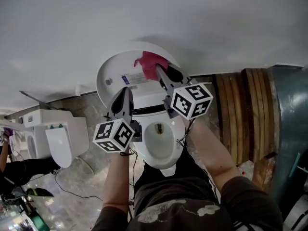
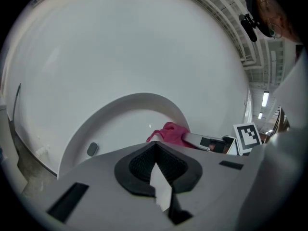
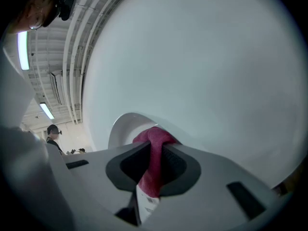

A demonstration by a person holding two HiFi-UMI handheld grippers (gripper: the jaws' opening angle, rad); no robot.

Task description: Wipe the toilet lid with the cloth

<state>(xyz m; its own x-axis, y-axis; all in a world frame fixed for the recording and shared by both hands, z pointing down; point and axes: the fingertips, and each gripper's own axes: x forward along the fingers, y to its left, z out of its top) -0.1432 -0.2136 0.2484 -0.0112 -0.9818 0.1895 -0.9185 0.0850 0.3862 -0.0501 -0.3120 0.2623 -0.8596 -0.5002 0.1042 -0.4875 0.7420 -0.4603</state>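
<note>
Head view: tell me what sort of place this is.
Probably a toilet mock-up in a large hall, not a home bathroom: a white ceramic toilet with its round lid raised, a second white toilet beside it, and a high ribbed ceiling with strip lights.

Pink, perhaps magenta, cloth (image 1: 148,64); white toilet lid (image 1: 114,67).

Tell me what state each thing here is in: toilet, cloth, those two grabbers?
toilet lid: raised, standing open.
toilet bowl: uncovered.
pink cloth: bunched, clamped between jaws, up at the lid.
right gripper: shut on the cloth.
left gripper: shut, holding nothing.
</note>
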